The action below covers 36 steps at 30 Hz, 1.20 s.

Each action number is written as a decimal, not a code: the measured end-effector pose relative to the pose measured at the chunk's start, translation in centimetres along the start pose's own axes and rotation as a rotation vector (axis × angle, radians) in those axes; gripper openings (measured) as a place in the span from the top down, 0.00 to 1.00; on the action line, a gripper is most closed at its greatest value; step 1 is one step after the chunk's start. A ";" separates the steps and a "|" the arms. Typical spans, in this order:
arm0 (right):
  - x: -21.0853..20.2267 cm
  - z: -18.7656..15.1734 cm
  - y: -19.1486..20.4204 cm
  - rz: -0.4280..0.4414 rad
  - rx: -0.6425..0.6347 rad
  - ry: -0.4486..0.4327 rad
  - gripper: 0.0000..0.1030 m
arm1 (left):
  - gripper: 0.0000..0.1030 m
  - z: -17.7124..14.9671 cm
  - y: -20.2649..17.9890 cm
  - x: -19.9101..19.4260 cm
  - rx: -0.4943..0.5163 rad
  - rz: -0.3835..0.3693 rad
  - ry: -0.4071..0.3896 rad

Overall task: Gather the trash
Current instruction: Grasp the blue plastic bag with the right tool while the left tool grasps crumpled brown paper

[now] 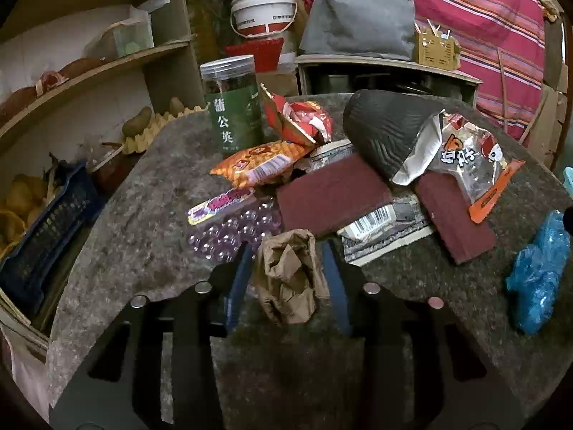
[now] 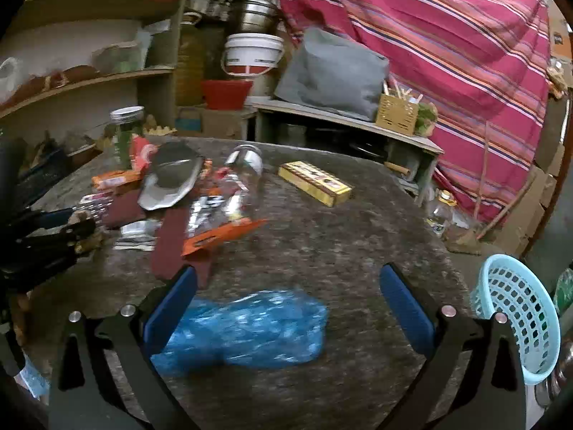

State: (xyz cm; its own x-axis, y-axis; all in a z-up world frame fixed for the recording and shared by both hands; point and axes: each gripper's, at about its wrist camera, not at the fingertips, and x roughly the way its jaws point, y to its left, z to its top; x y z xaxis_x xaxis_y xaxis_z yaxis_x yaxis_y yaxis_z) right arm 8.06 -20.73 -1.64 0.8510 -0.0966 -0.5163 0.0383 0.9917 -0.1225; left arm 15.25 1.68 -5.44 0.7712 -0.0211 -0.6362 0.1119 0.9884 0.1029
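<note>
A crumpled brown paper bag sits pinched between the blue pads of the left claw, which has closed in on it near the front edge of a round, grey speckled table. Just beyond the bag lies a heap of litter: a clear blister tray of purple beads, an orange snack packet, a torn red wrapper, two maroon scouring pads, a barcoded card, a black foil pouch and a clear printed wrapper with an orange end. A tall jar with a green label stands upright at the far side of the heap.

The right claw stands wide over the table's near edge, its blue pads either side of a crumpled blue plastic bag and not pressing on it; whether the left pad touches the plastic cannot be told. A yellow carton lies alone toward the far right of the table. A pale blue plastic basket stands beside the table's right edge. The left claw shows at the left of the right wrist view, low over the litter.

Behind the table are wooden shelves, a white bucket and a red striped cloth.
</note>
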 end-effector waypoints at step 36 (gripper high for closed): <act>2.0 -1.3 1.0 0.105 -0.046 0.096 0.72 | 0.64 -1.8 2.2 -6.0 -0.047 0.123 -0.088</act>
State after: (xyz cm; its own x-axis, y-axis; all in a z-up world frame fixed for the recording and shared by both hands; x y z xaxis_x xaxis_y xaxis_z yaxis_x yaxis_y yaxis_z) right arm 9.15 -20.00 -3.87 0.7948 -0.0025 -0.6069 -0.0742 0.9921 -0.1013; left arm 9.76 4.29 -2.77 0.8295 0.0899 -0.5512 -0.0152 0.9902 0.1386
